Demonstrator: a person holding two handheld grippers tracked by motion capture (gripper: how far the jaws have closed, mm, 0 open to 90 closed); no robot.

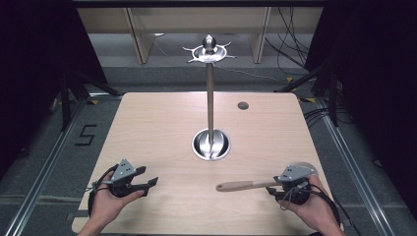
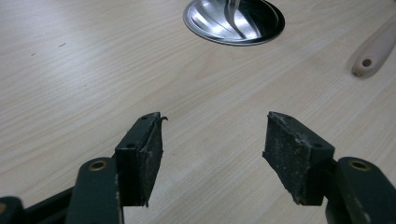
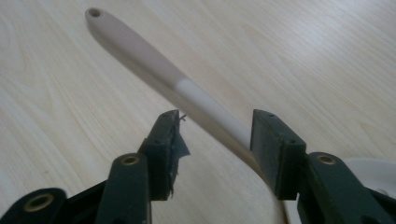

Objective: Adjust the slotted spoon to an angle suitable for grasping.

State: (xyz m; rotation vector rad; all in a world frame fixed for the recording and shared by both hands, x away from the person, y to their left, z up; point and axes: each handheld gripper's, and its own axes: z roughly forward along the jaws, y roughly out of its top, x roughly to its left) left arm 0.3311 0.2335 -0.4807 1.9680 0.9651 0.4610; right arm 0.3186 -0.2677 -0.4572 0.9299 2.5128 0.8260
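Grasp stage: right gripper [image 3: 215, 135] straddles the spatula [image 3: 140, 53], jaws apart — next, close them; left gripper [image 2: 212, 140] released.

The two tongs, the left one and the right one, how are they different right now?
The left tongs have nothing between their jaws; the right tongs have a wooden-handled utensil running between theirs. The left tongs sit at the table's near-left part, the right tongs at its near-right. Both are black, held in a hand, with jaws standing apart.
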